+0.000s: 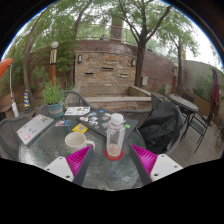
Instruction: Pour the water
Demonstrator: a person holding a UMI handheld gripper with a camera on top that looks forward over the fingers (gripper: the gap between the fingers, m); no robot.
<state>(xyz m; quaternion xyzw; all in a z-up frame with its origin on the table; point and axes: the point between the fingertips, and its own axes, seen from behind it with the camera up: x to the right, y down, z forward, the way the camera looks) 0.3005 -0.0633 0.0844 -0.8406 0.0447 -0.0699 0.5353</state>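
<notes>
My hand-held gripper hangs over a round glass worktop on an outdoor patio, its two pink-padded fingers spread wide with nothing gripped between them. A clear plastic water bottle with a white cap stands upright on the worktop just ahead of the fingers and roughly centred between them, and a pale cup sits to its left, just beyond my left finger. Farther back lie scattered papers and cards, a potted plant at the far left, a black bag on a chair to the right, and a stone outdoor fireplace under trees beyond.
</notes>
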